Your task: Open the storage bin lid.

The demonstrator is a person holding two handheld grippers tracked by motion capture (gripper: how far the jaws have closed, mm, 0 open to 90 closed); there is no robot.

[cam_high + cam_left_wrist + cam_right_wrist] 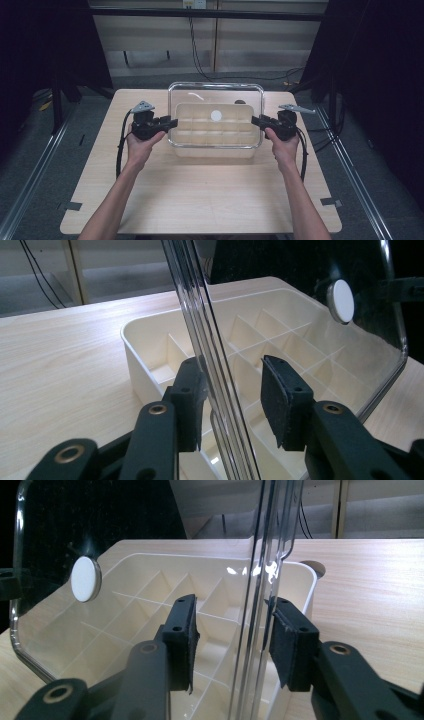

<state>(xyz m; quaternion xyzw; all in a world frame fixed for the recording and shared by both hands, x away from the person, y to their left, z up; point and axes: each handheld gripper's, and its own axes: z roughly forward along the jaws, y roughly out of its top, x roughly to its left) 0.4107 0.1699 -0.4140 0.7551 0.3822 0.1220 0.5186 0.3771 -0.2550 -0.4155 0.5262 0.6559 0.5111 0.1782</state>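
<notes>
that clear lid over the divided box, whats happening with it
A person holds a hand-held gripper in each hand, one at each short end of a clear lid above a cream divided box on the wooden table. The left hand-held gripper and the right hand-held gripper each have the lid's edge between their jaws. One pad of each is at the edge, with a gap on the other side, so neither has clamped yet.

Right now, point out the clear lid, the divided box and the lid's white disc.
clear lid (210, 355): left gripper view, its near edge.
divided box (215, 151): high view, its front wall.
white disc (83, 579): right gripper view, its face.
</notes>
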